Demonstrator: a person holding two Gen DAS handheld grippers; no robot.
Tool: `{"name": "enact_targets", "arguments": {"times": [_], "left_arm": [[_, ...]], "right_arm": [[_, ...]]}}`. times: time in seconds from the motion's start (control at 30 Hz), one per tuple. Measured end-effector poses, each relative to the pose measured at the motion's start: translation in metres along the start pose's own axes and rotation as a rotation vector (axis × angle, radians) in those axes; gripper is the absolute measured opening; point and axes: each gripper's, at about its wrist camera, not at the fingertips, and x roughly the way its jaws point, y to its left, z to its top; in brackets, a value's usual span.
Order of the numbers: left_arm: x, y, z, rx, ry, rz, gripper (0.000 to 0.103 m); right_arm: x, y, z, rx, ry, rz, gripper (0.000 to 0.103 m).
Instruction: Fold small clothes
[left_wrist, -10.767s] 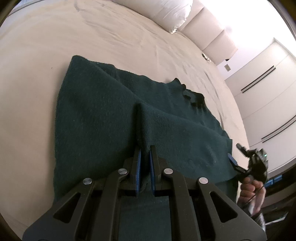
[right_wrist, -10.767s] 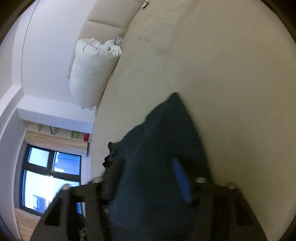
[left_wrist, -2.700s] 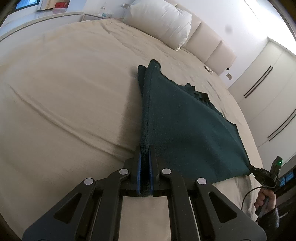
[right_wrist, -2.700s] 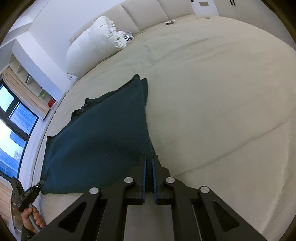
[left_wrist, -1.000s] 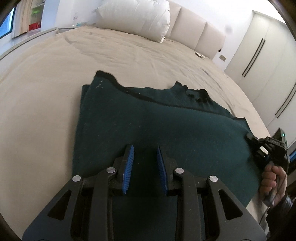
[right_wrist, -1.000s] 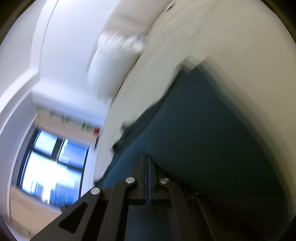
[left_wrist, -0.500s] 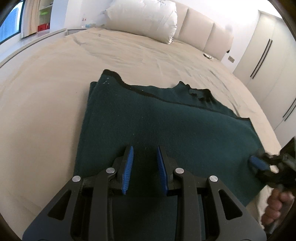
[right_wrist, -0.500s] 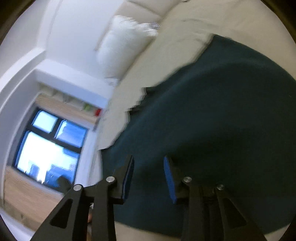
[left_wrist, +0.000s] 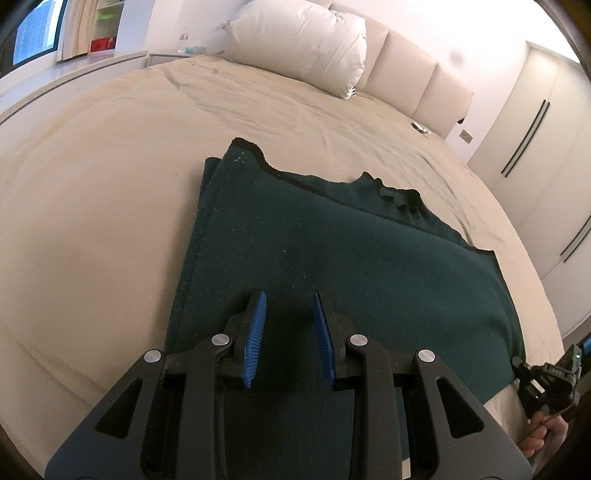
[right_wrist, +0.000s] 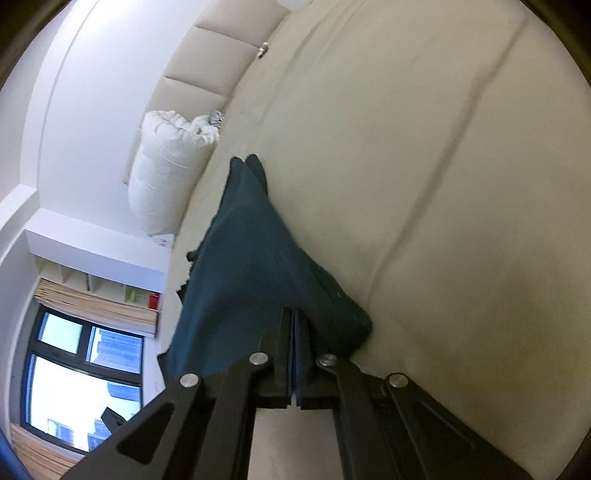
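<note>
Cloth: a dark green knit garment (left_wrist: 354, 258) lies folded and mostly flat on the bed (left_wrist: 110, 155), reaching to the bed's near edge, with its ragged neckline side toward the headboard.
Cloth layers: at its far left corner a second layer peeks out from under the top one.
Left gripper: the left gripper (left_wrist: 288, 332) hangs over the cloth's near part with its blue pads apart; nothing sits between them and they grasp nothing.
Right gripper: the right gripper (right_wrist: 295, 354) is clenched, pads pressed together, on the cloth's near right corner, at the bed's near edge; the jaws have just been closing, with cloth between them.
Cloth at the right grip: from the pinched corner the fabric fans out toward the pillow; it looks slightly bunched beside the fingers, though the tilted view makes this hard to judge.
Hand: a person's hand (left_wrist: 543, 439) shows at the lower right of the left wrist view, beside the cloth's corner.
Pillow: a white pillow (left_wrist: 299, 40) rests against the padded headboard (left_wrist: 410, 92), well apart from the cloth.
</note>
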Motion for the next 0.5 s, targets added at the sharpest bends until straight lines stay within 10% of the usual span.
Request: {"name": "enact_targets", "arguments": {"times": [0.17,0.23,0.27,0.4,0.5], "left_arm": [[0.006,-0.001,-0.001,0.047,0.017,0.008,0.026],[0.006,-0.001,0.0,0.038,0.016,0.002,0.026],[0.005,-0.001,0.0,0.03,0.015,0.003,0.026],[0.006,-0.005,-0.001,0.038,0.012,0.013,0.026],[0.006,-0.004,-0.001,0.037,0.012,0.011,0.026]], "right_arm": [[-0.029,0.035,0.015,-0.184,-0.061,-0.04,0.018],[-0.03,0.052,0.027,-0.264,-0.145,-0.133,0.066],[-0.026,0.06,0.031,-0.325,-0.179,-0.201,0.072],[0.005,0.069,0.042,-0.451,-0.059,-0.309,0.07],[0.017,0.061,0.035,-0.487,0.042,-0.347,0.026]]}}
